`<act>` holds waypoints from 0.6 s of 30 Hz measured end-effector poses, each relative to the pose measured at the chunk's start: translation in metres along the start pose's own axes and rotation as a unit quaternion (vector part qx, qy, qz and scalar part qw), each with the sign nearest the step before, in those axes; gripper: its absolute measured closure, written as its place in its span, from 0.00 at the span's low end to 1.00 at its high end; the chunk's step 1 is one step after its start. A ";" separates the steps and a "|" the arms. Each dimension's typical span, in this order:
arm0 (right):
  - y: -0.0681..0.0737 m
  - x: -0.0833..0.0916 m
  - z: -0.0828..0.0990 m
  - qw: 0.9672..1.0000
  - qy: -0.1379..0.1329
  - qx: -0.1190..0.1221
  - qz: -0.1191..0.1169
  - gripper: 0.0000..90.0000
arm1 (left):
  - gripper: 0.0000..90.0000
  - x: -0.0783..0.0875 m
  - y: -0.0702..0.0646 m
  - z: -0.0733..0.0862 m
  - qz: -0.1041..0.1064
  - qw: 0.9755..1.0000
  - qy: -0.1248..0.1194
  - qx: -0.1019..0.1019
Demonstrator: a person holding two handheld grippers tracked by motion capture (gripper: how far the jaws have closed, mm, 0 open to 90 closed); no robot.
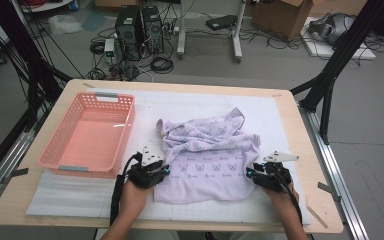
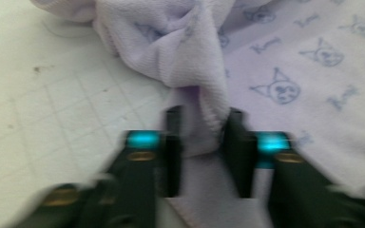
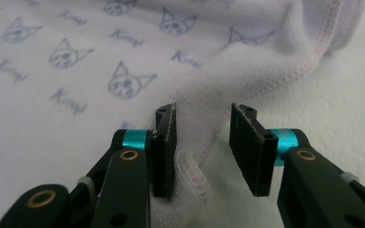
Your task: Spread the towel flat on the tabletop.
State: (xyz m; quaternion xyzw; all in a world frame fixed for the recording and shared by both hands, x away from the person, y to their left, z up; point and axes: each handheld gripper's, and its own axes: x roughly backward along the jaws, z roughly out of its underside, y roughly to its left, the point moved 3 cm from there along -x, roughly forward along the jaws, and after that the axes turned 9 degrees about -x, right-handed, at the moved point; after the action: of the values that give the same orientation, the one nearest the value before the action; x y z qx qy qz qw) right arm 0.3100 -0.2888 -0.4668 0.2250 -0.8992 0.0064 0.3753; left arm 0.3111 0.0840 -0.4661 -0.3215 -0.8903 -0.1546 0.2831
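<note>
left gripper (image 2: 202,137): jaws pinch a raised fold of the lilac cat-print towel (image 1: 210,157), lower centre of frame | right gripper (image 3: 203,142): jaws part-open astride towel's stitched hem, not pressing | towel: crumpled, centre of white mat (image 1: 195,102) | pink basket (image 1: 62,162): left, just beside

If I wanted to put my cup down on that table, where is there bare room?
Bare mat lies between the lilac garment and the table's right edge, and along the far edge behind the garment. A near strip runs in front of the pink basket. It is crowded at the garment's near corners, where the left gripper and right gripper work.
</note>
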 end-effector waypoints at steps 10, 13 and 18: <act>-0.005 0.007 -0.001 0.999 -0.015 -0.033 -0.020 0.65 | 0.92 0.012 0.018 0.004 -0.019 0.998 -0.036 0.045; -0.003 0.005 0.006 1.000 -0.002 -0.012 -0.021 0.66 | 0.62 0.009 0.015 0.009 0.014 0.997 -0.035 0.064; 0.013 -0.003 0.002 0.999 -0.011 0.037 0.006 0.92 | 0.55 0.001 0.007 0.005 0.023 0.999 -0.010 0.043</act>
State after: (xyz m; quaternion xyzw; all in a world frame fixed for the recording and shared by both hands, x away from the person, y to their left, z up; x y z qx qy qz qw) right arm 0.3055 -0.2764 -0.4682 0.2332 -0.9037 0.0398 0.3568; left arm 0.3131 0.0917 -0.4691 -0.3312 -0.8911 -0.1064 0.2913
